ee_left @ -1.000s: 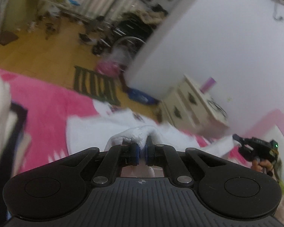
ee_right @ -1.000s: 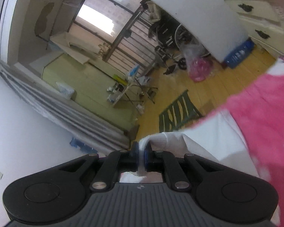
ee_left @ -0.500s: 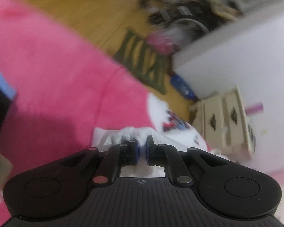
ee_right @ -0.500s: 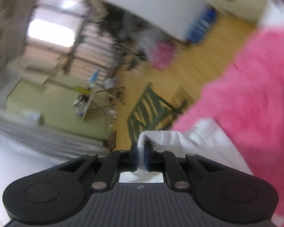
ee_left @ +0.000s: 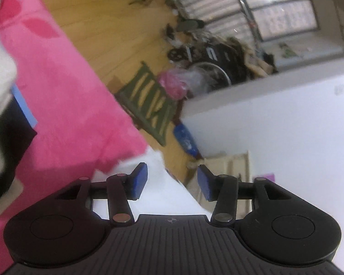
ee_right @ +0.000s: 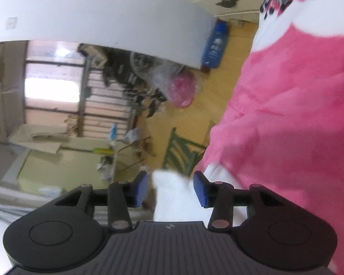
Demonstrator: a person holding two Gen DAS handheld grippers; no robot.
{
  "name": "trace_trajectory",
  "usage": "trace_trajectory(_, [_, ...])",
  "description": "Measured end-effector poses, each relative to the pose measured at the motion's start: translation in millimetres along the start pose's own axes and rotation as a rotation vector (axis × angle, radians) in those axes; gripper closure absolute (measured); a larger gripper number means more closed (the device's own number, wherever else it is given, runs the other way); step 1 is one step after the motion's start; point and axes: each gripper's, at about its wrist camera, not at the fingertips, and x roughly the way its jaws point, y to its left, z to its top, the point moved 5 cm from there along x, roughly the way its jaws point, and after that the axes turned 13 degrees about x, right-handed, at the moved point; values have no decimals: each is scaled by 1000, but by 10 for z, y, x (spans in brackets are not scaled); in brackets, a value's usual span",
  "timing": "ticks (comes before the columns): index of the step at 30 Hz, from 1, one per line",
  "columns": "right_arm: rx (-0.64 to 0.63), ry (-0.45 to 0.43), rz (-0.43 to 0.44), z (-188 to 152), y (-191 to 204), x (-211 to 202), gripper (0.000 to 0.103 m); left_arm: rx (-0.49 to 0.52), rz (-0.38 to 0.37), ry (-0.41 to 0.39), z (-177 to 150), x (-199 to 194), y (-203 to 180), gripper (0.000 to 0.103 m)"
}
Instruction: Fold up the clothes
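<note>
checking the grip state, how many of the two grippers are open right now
2. The left gripper is open over the white garment; the right gripper is open with the white cloth loose between its pads. Neither clamps fabric.

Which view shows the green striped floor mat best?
The left wrist view: the green striped mat lies nearly whole on the wood floor, stripes clear. The right wrist view shows the mat smaller, partly hidden behind the pink blanket.

Bed (ee_left: 64, 96) with pink cover carries a white garment (ee_left: 162, 197) at its edge; dark and white items (ee_left: 9, 123) lie further along. Wood floor (ee_left: 98, 23) beside it holds a green mat (ee_left: 149, 100).
</note>
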Motion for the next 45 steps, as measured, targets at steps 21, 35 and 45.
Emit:
trace_trajectory(21, [57,41,-129,-870,-1142,-1061,53,178,195,222,-1660,-446,448,39])
trace_trajectory(35, [-85,-62,-30,-793,-846,-865,94,316,222,88,-1642,-572,211,103])
trace_trajectory(45, [-118,30,-135,-1509,-787,-2110,94,450,195,254,-1898,-1769,-8,103])
